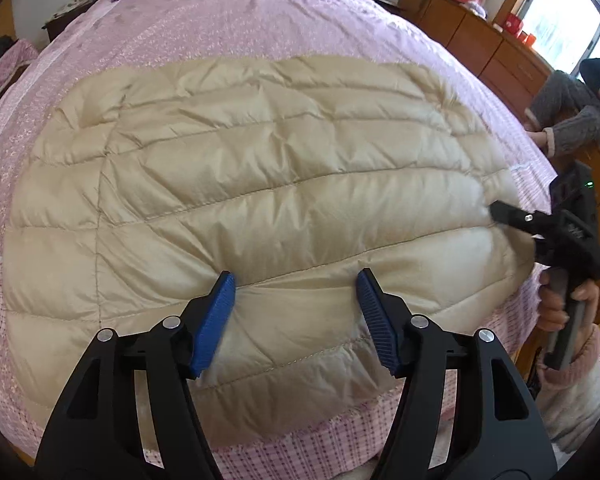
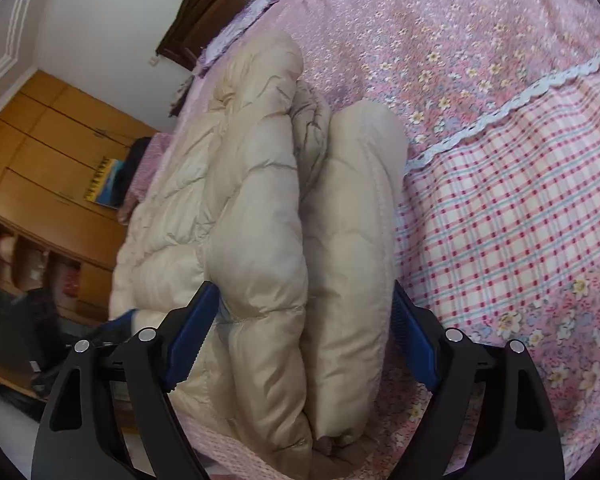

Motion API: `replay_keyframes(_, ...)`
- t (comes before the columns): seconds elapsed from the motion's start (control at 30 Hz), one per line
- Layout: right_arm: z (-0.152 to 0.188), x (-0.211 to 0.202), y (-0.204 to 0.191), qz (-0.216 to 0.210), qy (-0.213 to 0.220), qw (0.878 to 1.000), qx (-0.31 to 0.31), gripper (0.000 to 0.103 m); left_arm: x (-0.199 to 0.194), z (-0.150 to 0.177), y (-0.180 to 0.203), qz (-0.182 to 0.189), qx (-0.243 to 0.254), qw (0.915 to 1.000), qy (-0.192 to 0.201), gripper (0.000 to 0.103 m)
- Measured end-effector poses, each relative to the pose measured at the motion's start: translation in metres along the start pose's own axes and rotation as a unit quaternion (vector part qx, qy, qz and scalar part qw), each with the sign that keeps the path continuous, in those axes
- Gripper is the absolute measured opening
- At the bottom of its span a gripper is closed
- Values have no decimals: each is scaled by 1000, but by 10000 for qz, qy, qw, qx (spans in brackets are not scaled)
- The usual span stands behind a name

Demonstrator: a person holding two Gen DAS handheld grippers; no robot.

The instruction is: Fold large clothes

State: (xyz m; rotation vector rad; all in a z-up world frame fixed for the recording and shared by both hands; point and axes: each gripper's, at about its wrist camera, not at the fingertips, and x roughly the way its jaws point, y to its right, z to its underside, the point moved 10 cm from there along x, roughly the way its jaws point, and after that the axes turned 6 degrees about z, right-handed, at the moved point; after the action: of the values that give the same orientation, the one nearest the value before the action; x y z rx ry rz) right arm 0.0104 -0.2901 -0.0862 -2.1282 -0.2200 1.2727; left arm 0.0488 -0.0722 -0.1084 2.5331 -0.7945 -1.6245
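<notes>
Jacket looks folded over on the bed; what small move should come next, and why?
Probably close the right gripper on the beige down jacket: its open fingers already straddle the doubled puffy edge, while the left gripper hovers open above the panel.

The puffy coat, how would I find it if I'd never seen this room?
Look for the big bed with the pink flowery bedspread. The beige puffer jacket lies folded in the middle of it, between the two grippers. It is the only plain, shiny, quilted thing there; everything round it is pink and patterned.
</notes>
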Motion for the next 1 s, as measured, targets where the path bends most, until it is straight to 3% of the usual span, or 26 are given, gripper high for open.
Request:
replay_keyframes(0.1,2,-8,0,-412,-57,9991,86,67,5,0,-1,-20,7,10000,-59,62)
replay_keyframes(0.23,1,-22,0,-546,48,9985,-1,47,12,1,0,-81,60,9999,-137,62)
replay_keyframes(0.4,-3,-43,-3,-692,202,9973,-145,36,17,2,-1,-144,111,9997,-181,62)
replay_keyframes(0.8,-8,-75,-51,-991,405,9924,-608,30,25,3,2,-145,174,9995,-200,62)
replay_keyframes(1.0,-9,-70,-102,-1087,378,9886,-974,25,16,5,-3,-3,117,9999,-102,62)
